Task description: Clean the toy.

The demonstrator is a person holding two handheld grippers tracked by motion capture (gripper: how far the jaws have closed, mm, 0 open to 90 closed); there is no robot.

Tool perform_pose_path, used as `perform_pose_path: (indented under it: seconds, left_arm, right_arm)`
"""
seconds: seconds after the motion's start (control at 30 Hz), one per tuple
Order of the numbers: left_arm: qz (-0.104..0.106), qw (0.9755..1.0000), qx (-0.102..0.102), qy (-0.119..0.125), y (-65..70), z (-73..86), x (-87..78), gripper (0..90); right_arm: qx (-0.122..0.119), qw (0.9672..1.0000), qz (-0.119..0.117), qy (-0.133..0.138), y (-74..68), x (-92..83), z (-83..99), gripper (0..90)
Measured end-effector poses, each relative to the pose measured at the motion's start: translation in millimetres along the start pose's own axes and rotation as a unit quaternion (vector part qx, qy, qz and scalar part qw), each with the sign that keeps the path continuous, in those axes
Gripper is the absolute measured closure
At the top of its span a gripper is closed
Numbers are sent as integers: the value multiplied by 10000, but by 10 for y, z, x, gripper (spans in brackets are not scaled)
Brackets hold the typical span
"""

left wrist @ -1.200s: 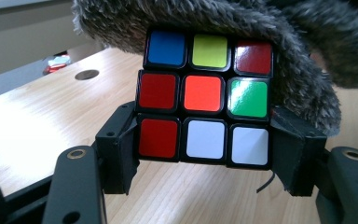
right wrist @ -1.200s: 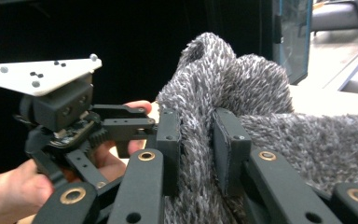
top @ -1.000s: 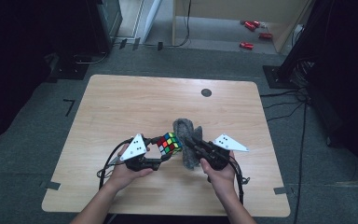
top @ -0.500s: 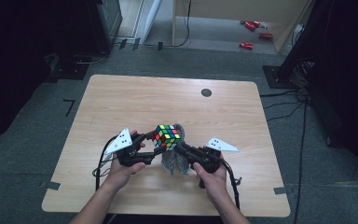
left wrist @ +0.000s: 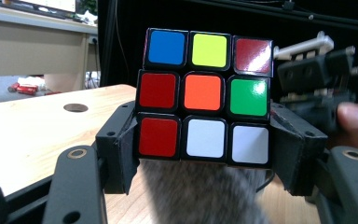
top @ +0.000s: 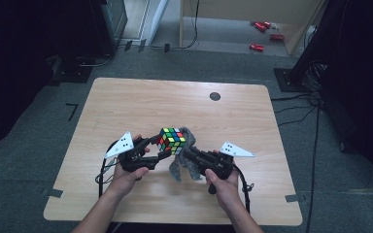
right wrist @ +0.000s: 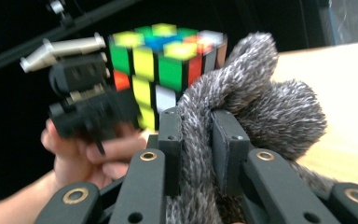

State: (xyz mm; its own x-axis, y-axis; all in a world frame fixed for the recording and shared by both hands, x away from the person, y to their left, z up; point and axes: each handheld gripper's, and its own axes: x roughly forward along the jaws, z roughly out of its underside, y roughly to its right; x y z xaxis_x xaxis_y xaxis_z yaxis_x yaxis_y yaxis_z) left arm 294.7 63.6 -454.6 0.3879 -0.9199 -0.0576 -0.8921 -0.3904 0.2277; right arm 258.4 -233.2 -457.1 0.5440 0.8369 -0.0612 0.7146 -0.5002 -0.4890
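Left fingers (left wrist: 121, 154) clamp cube (left wrist: 205, 95), right fingers (right wrist: 171, 140) pinch grey cloth (right wrist: 261, 107). Since a second ago I've lifted cube above table (top: 126, 102), cloth against it: wiping underway, I'd judge.

Scrambled puzzle cube (left wrist: 204, 95), black frame with glossy stickers, clamped upright between the left gripper's (top: 162, 148) jaws, which press its lower row from both sides; held above the table. Face toward that gripper: blue-yellow-red, red-orange-green, red-white-white. Grey fuzzy cloth (right wrist: 256, 112), mottled white, bunched and pinched between the right gripper's (right wrist: 196, 140) jaws, hanging below them. Cloth sits just beside and under the cube, probably touching its far side; blurred there.
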Motion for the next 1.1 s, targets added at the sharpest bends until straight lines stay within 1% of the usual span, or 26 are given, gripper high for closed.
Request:
perform_pose_path:
  seconds: [0.07, 0.1, 0.17, 0.23, 0.27, 0.33, 0.37, 0.4, 0.43, 0.5, 0.6, 0.63, 0.7, 0.77, 0.8, 0.87, 0.93, 1.0, 1.03, 1.1]
  left_arm:
    - [8, 10000, -4, 0, 4, 1, 6, 350]
    - [1, 10000, 4, -3, 4, 0, 5, 350]
    - [-6, 10000, -24, 27, -3, -6, -7, 349]
    - [-18, 9999, -67, 90, -13, -22, -29, 349]
    - [-28, 9999, -103, 131, -20, -31, -40, 349]
    - [-49, 9994, -207, 260, -37, -49, -62, 350]
    - [-123, 9992, -200, 337, -34, -58, -71, 349]
    - [-219, 9988, -140, 406, -24, -70, -79, 349]
    - [-267, 9984, -124, 483, -10, -82, -82, 349]
    - [-255, 9977, -192, 599, 26, -95, -66, 350]
    - [-214, 9987, -103, 456, 69, -67, -8, 349]
    - [-201, 9989, -116, 404, 78, -50, 12, 349]
    - [-234, 9992, -97, 308, 81, -24, 38, 349]
    - [-270, 9990, -141, 317, 68, -18, 34, 349]
    - [-298, 9989, -146, 333, 55, -23, 20, 349]
    - [-371, 9983, -192, 403, 31, -37, -11, 350]
    - [-410, 9977, -236, 477, 10, -48, -37, 349]
    - [-423, 9976, -249, 489, 3, -50, -42, 350]
    - [-414, 9976, -282, 481, 7, -43, -30, 349]
    - [-378, 9981, -254, 411, 27, -25, 2, 349]
  right_arm:
    - [-61, 9999, -5, 99, -2, -25, -22, 760]
    - [-86, 9999, -4, 77, -2, -22, -16, 760]
    - [-78, 10000, -26, -26, -3, 13, 27, 761]
    - [-105, 9997, -84, -202, -21, 61, 73, 760]
    - [-152, 9996, -104, -233, -34, 75, 83, 759]
    - [-198, 9995, -168, -203, -51, 79, 72, 760]
    - [-200, 9994, -203, -181, -57, 74, 63, 759]
    - [-197, 9994, -212, -178, -60, 73, 62, 760]
    - [-191, 9994, -219, -203, -63, 81, 70, 759]
    - [-200, 9990, -247, -306, -83, 127, 113, 759]
    - [-393, 9977, -301, -461, -172, 234, 197, 755]
    - [-526, 9973, -261, -432, -208, 266, 221, 753]
    - [-704, 9964, -257, -397, -271, 304, 251, 754]
    - [-889, 9951, -240, -350, -307, 303, 258, 754]
    - [-943, 9948, -206, -324, -310, 289, 250, 755]
    - [-954, 9951, -75, -233, -277, 252, 222, 759]
    - [-873, 9960, 97, -142, -224, 213, 200, 764]
    - [-790, 9966, 232, -101, -185, 194, 196, 766]
    - [-755, 9968, 234, -88, -180, 199, 201, 766]
    - [-767, 9968, 167, -120, -209, 229, 223, 765]
